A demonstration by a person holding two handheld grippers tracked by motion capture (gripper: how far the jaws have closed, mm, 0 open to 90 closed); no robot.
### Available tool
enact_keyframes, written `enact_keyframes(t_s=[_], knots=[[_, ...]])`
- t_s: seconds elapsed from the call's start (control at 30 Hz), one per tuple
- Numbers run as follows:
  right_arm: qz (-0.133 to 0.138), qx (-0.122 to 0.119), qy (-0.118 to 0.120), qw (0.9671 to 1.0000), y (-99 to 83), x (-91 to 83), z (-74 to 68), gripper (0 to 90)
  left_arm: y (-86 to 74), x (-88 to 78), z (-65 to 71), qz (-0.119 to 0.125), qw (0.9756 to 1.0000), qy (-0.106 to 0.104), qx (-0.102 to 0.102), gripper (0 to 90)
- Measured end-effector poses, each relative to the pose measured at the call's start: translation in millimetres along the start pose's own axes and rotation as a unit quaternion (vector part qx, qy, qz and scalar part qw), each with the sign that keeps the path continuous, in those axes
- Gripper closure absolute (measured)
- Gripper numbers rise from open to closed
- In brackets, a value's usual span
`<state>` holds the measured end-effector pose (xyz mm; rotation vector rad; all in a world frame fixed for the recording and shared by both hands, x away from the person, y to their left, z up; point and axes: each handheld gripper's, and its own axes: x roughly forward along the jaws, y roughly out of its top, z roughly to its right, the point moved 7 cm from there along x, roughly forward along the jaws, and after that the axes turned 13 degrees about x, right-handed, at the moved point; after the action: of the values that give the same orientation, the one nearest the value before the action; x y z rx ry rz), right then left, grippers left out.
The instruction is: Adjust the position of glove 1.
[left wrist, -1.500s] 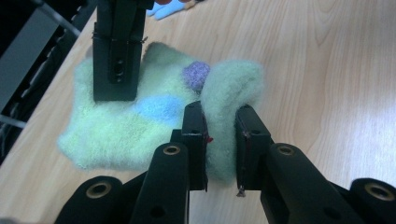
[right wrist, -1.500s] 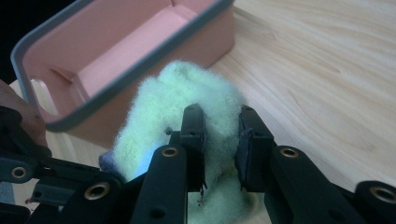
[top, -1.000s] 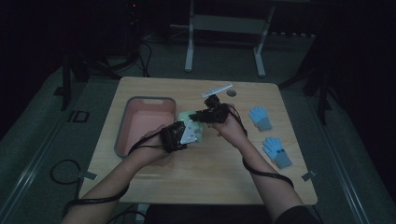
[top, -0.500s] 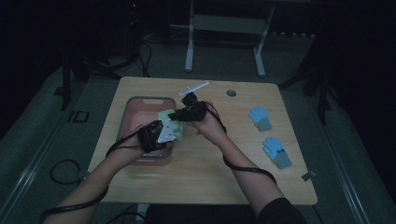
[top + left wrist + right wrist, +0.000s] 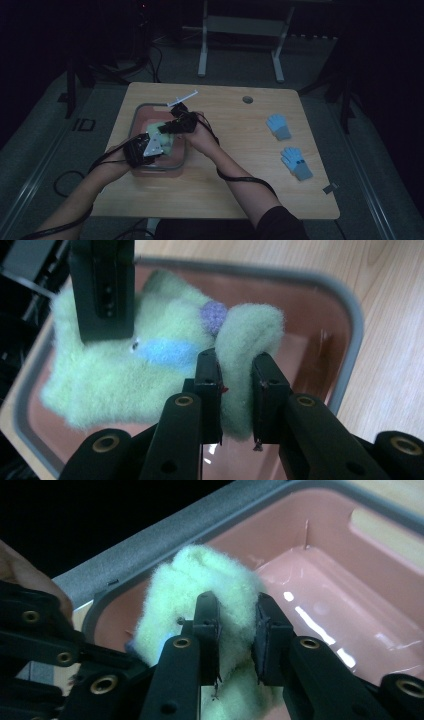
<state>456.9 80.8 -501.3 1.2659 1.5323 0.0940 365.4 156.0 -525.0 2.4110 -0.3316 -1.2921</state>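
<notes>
Left gripper [image 5: 235,390] jaws pinch fold of fuzzy pale-green glove [image 5: 150,365]; blue patch and purple dot show on its fabric. Right gripper [image 5: 234,630] jaws clamp another bunched part of same glove. Glove hangs stretched between both grippers above pink tray [image 5: 177,161] with grey rim. Tray sits on left part of wooden table [image 5: 235,180]. Two blue gloves [image 5: 278,126] [image 5: 296,163] lie well apart on table's right side. Small dark round spot [image 5: 247,99] near far edge.
</notes>
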Motion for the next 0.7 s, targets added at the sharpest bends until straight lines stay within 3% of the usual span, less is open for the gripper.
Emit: enact_keyframes(t_s=[0.23, 0.33, 0.43, 0.6, 0.7], knots=[[-0.015, 0.013, -0.009, 0.9998, -6.6, 13.4, 12.1, 75.2, -5.2, 21.1, -0.9, -0.010, 0.9994, -0.031, -0.009, 77.2], [-0.023, 0.029, -0.010, 0.9993, -13.1, 21.2, 24.8, 74.2, -7.3, 33.0, -1.5, -0.031, 0.9982, -0.050, -0.008, 77.0], [-0.027, 0.036, -0.012, 0.9989, -16.2, 23.6, 30.3, 71.8, -7.3, 37.7, -1.7, -0.036, 0.9979, -0.053, -0.005, 76.7], [-0.035, 0.046, -0.012, 0.9982, -23.8, 22.0, 40.8, 62.5, -12.5, 51.9, -0.1, -0.066, 0.9935, -0.093, -0.008, 75.6], [-0.032, 0.040, -0.012, 0.9986, -25.6, 16.1, 41.3, 59.9, -12.8, 54.6, -0.4, -0.071, 0.9926, -0.098, -0.016, 71.9]])
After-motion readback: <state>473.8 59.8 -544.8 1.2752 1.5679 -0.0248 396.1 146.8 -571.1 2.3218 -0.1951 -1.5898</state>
